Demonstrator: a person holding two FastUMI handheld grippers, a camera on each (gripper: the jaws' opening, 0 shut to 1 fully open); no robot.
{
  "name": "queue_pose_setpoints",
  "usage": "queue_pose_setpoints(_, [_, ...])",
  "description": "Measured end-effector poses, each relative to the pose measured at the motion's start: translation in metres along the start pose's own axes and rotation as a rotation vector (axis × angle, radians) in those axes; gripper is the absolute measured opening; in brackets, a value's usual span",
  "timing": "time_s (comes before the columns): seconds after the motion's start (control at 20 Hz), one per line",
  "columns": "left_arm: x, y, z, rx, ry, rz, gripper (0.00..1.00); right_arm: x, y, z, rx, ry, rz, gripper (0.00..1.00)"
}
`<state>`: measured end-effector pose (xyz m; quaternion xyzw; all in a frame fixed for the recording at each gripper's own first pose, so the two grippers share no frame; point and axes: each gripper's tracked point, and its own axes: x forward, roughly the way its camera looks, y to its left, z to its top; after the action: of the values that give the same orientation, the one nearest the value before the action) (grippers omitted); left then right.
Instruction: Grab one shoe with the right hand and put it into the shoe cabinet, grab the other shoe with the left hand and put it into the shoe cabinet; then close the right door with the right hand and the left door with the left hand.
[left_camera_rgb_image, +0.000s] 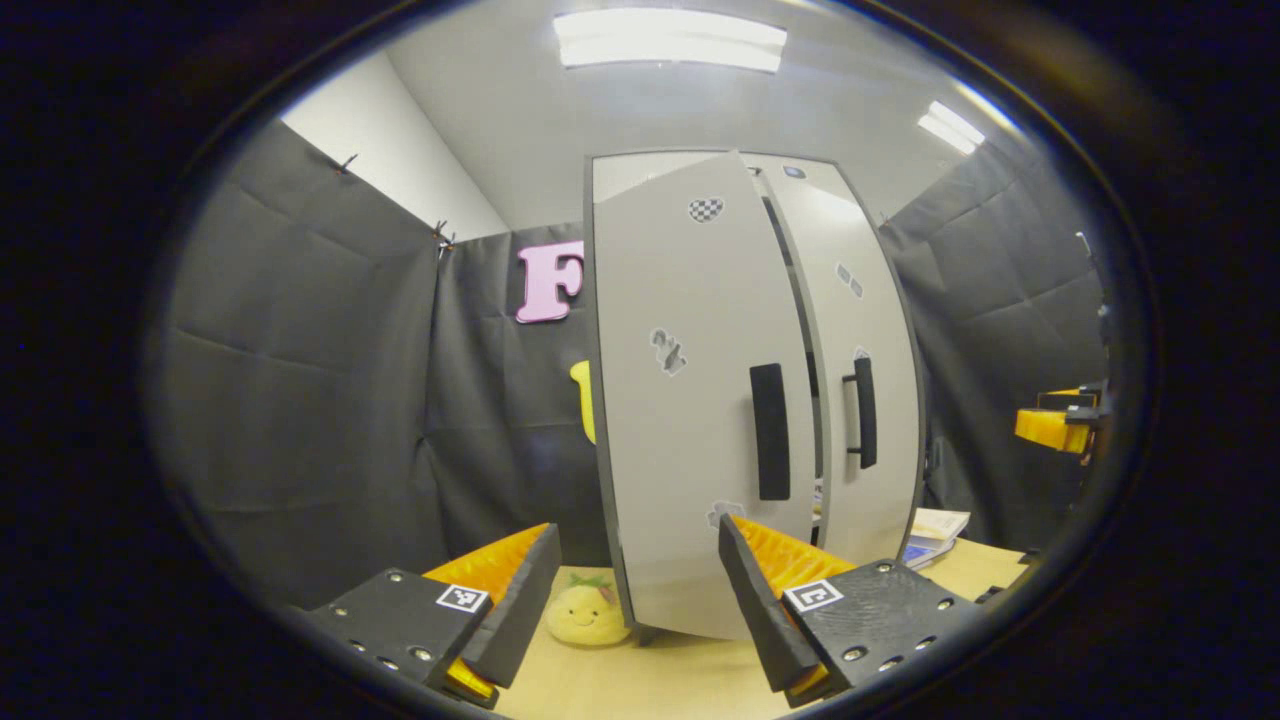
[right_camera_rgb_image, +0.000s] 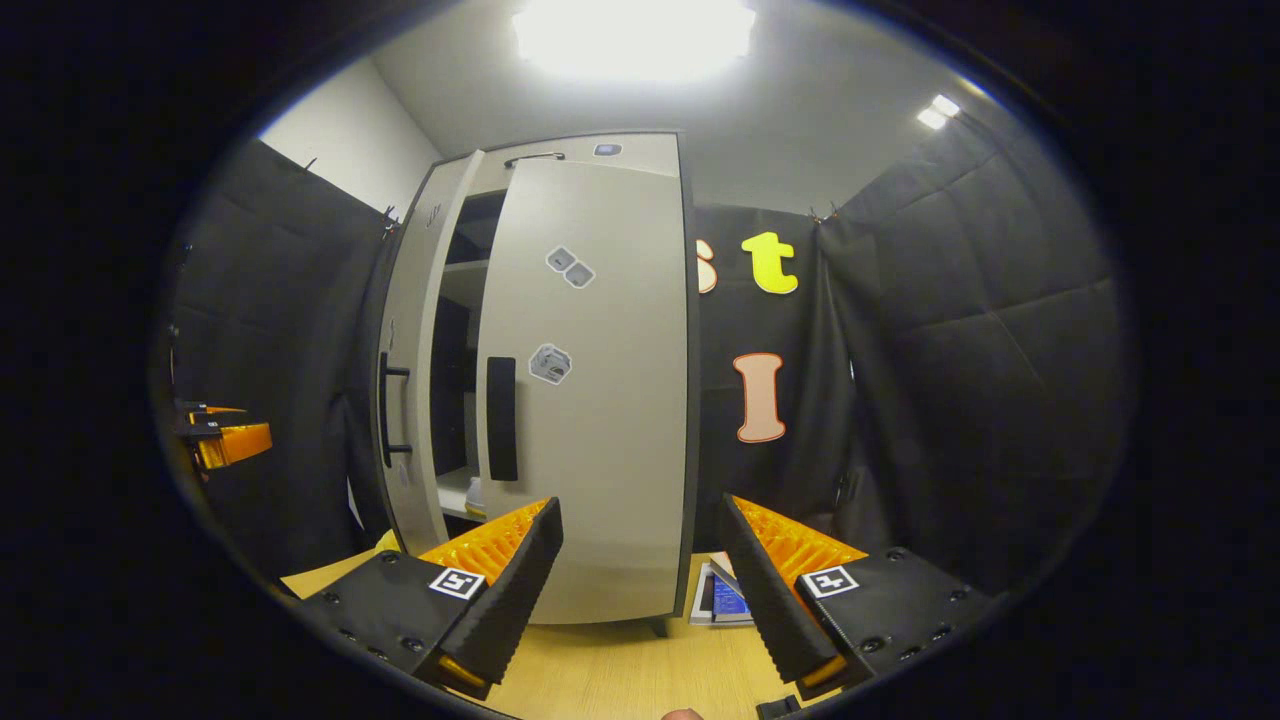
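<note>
Narrow dark gap between the ajar left door (left_camera_rgb_image: 690, 400) and right door (right_camera_rgb_image: 590, 390), wooden tabletop (right_camera_rgb_image: 610, 670) open before both.

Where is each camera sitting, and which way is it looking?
Left gripper view: rides on the left gripper, low over the table, facing the cabinet's left door; its own two open fingers show at the bottom, with a yellow plush toy between them.
Right gripper view: rides on the right gripper, facing the right door; its open fingers show at the bottom.
Both views share the shoe cabinet, both doors ajar, and each shows the other gripper at its edge.
</note>
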<state>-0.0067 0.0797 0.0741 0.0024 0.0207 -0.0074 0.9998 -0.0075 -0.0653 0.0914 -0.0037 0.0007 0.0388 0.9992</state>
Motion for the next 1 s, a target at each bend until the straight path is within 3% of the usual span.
queue_pose_setpoints(0.5, [-0.057,0.013,0.005,-0.002,-0.019,-0.007,0.89,-0.05,0.015,0.011,-0.002,-0.035,-0.006,0.99])
queue_pose_setpoints(1.0, [-0.067,0.023,0.004,0.001,-0.024,0.004,0.89,-0.064,0.016,0.017,-0.006,-0.043,-0.021,0.99])
